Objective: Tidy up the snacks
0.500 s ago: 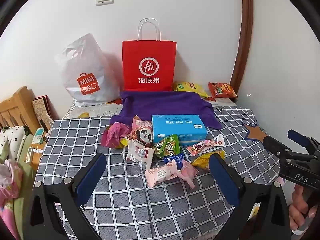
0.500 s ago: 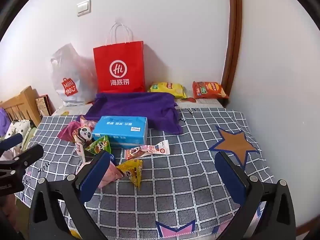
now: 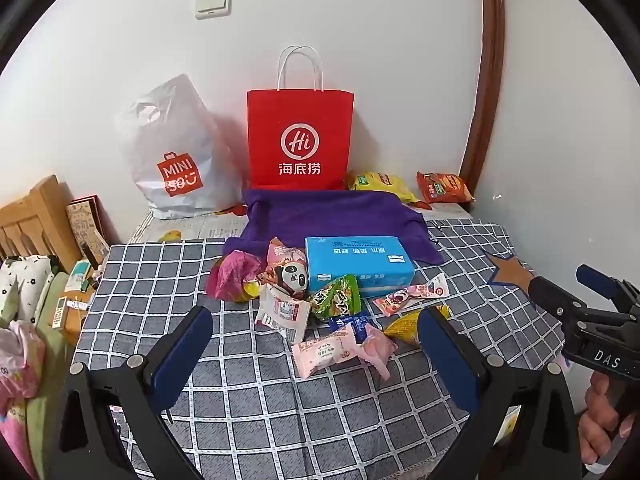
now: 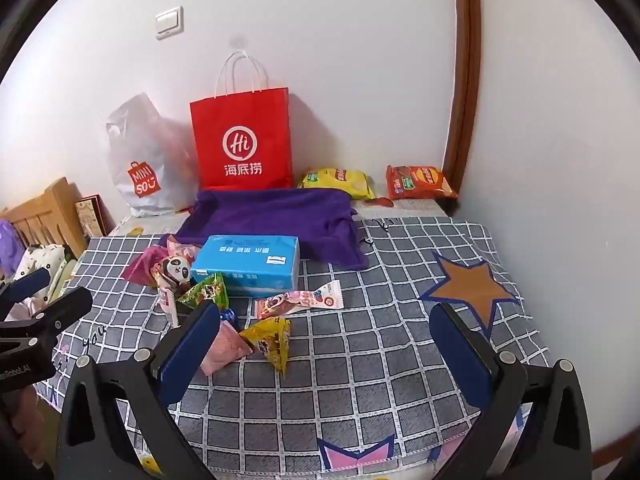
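Judging by the loose snacks [image 3: 320, 308] heaped just ahead of the left claw [image 3: 312, 344] and ahead-left of the right claw [image 4: 324, 336], both wide and empty, sorting on the worktop [image 3: 168, 280] looks not yet begun.

A: What's btwn the right gripper [image 4: 320, 344]'s wide-apart blue pads?

B: Grey checked tablecloth [image 4: 360, 380], nothing held. Yellow triangular foil snack packet [image 4: 272, 340] lies near the left pad, touching a pink wrapper [image 4: 224, 350].

A: Behind?

B: Light-blue rectangular tissue pack [image 4: 250, 264], purple towel [image 4: 276, 216], red paper bag [image 4: 242, 144]. Green packet [image 4: 206, 292], probably candy; print's too small.
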